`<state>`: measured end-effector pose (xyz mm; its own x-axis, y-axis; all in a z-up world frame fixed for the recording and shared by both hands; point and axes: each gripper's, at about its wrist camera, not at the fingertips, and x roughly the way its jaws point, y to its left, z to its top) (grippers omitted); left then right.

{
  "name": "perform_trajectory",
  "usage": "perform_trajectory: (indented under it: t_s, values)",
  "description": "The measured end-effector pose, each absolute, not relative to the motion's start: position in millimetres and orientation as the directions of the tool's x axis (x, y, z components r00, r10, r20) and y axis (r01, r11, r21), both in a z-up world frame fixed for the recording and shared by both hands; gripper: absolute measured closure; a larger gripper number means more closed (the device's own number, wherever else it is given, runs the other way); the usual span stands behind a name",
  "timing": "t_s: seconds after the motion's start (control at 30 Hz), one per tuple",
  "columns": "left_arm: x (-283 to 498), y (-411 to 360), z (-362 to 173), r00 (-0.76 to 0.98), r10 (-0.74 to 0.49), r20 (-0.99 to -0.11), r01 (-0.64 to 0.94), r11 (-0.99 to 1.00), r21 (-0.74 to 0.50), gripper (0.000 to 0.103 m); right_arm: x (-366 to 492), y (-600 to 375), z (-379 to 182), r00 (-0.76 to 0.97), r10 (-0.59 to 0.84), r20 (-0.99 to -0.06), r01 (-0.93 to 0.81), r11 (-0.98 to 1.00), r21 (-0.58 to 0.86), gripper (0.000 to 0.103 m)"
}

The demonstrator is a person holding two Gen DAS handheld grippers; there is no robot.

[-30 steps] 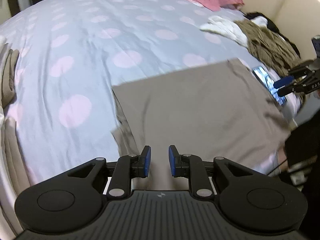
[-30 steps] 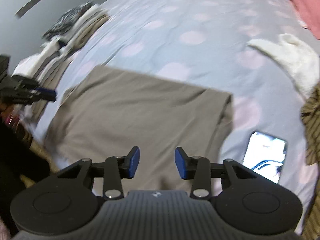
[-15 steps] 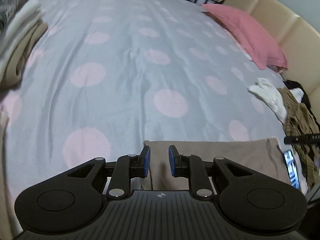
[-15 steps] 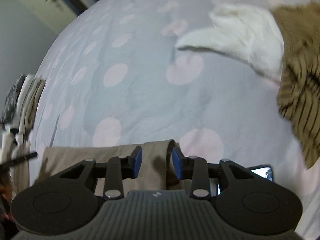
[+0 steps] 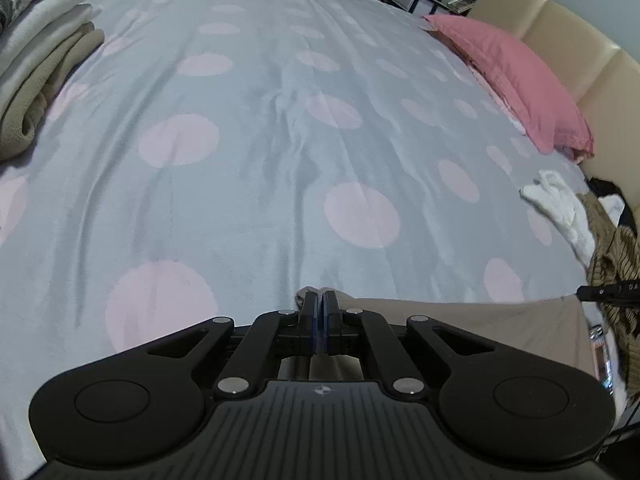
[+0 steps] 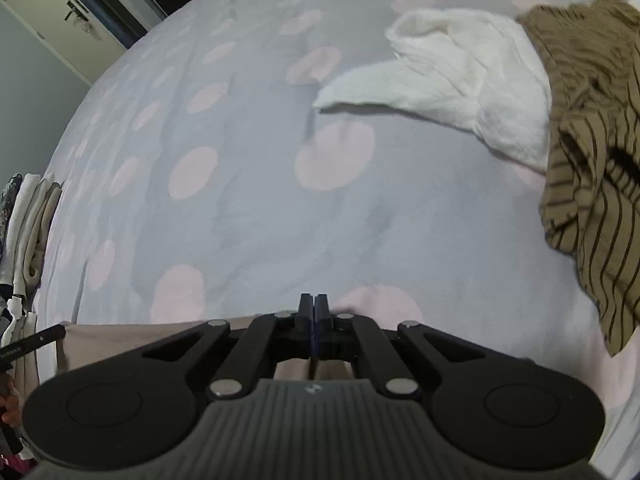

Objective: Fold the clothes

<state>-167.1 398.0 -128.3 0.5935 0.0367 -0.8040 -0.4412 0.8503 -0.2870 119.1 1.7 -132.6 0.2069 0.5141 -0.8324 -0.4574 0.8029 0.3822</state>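
L gripper [image 5: 319,300] fingers clamped on far-left corner of tan cloth [image 5: 460,320]; R gripper [image 6: 314,304] fingers pinched on its far-right edge. Cloth lies flat at near edge of bed [image 5: 260,140]. Unfolded clothes [image 6: 520,100] at R.

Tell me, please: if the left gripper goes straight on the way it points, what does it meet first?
The left gripper, shut on the corner of the flat beige cloth garment, would most likely meet the grey bedspread with pink dots just ahead. Nothing else lies in that line, though depth is unclear.
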Motion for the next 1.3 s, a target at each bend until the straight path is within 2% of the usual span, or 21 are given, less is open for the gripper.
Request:
perform_trajectory:
  t_s: [0.2, 0.3, 0.33, 0.37, 0.43, 0.77, 0.9, 1.0, 1.13, 1.17, 1.3]
  values:
    - [-172, 398, -124, 0.589, 0.086, -0.804, -0.466, 0.849, -0.251, 0.100, 117, -4, -126, 0.282, 0.467, -0.838, -0.471, 0.829, 0.303, 0.102]
    - [-182, 401, -114, 0.603, 0.125, -0.787, -0.484, 0.843, -0.237, 0.100, 112, -7, -121, 0.223, 0.520, -0.824, -0.500, 0.787, 0.362, 0.097]
    - [-185, 401, -112, 0.607, 0.119, -0.786, -0.482, 0.842, -0.244, 0.100, 106, -7, -120, 0.202, 0.530, -0.824, -0.517, 0.772, 0.370, 0.095]
    - [-188, 400, -111, 0.610, 0.113, -0.785, -0.480, 0.841, -0.251, 0.099, 101, -6, -118, 0.188, 0.532, -0.826, -0.537, 0.759, 0.367, 0.083]
    - [-195, 398, -108, 0.615, 0.102, -0.782, -0.472, 0.841, -0.262, 0.091, 88, -5, -115, 0.168, 0.531, -0.831, -0.576, 0.737, 0.354, 0.066]
    - [-240, 375, -105, 0.591, 0.074, -0.803, -0.439, 0.865, -0.243, 0.090, 44, -22, -125, 0.095, 0.428, -0.899, -0.693, 0.677, 0.249, 0.053]
    - [-251, 370, -100, 0.599, 0.074, -0.797, -0.451, 0.854, -0.259, 0.090, 36, -32, -135, 0.051, 0.405, -0.913, -0.687, 0.678, 0.263, 0.053]
    - [-257, 364, -96, 0.607, 0.074, -0.791, -0.460, 0.844, -0.274, 0.090, 32, -36, -145, 0.027, 0.392, -0.920, -0.682, 0.680, 0.270, 0.058]
    - [-257, 349, -90, 0.621, 0.057, -0.782, -0.425, 0.862, -0.275, 0.090, 34, -42, -148, -0.008, 0.423, -0.906, -0.641, 0.693, 0.330, 0.087]
    - [-256, 344, -88, 0.624, 0.057, -0.779, -0.412, 0.871, -0.266, 0.090, 34, -44, -148, -0.018, 0.433, -0.901, -0.628, 0.696, 0.347, 0.091]
    - [-257, 333, -82, 0.638, 0.054, -0.768, -0.379, 0.890, -0.253, 0.087, 31, -47, -137, -0.025, 0.478, -0.878, -0.604, 0.692, 0.394, 0.092]
